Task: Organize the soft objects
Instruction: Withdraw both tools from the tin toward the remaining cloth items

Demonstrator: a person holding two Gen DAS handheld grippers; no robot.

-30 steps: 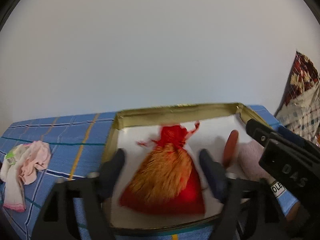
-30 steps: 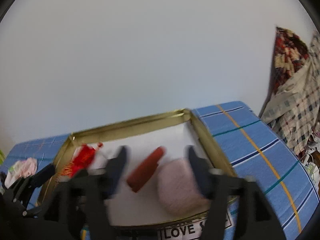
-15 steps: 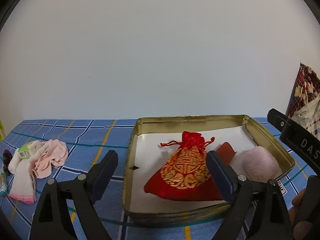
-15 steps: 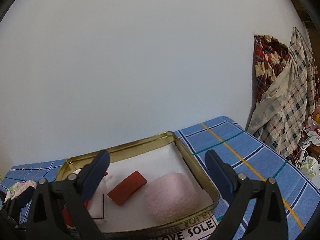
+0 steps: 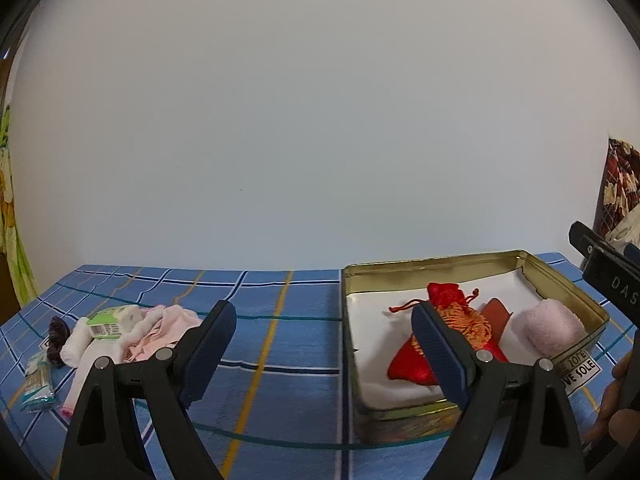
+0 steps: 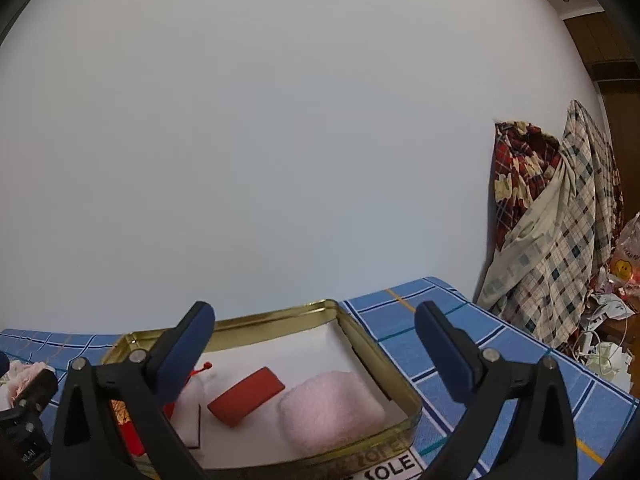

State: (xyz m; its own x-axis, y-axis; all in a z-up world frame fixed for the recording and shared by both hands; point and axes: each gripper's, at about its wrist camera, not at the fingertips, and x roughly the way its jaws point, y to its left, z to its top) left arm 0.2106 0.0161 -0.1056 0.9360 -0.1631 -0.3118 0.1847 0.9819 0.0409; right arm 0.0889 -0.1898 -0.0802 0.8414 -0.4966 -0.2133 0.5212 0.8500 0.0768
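A gold tin (image 5: pixel 440 265) (image 6: pixel 280 314) sits on the blue plaid cloth. Inside lie a red and gold drawstring pouch (image 5: pixel 460 312), a red flat case (image 6: pixel 246 396) (image 5: pixel 496 312) and a rolled pink towel (image 6: pixel 330 406) (image 5: pixel 550 328). A heap of pink and white clothes with a green label (image 5: pixel 132 330) lies at the left of the cloth. My left gripper (image 5: pixel 324 352) is open and empty, above the cloth left of the tin. My right gripper (image 6: pixel 314 344) is open and empty, raised over the tin's front.
A dark hair tie (image 5: pixel 58 330) and a small packet (image 5: pixel 38 384) lie left of the clothes heap. Plaid fabrics (image 6: pixel 560 240) hang beyond the table's right end. A white wall stands behind the table.
Both grippers have pulled back and up from the tin. The left view has swung left, so the pouch lies free in the tin and the clothes heap shows more.
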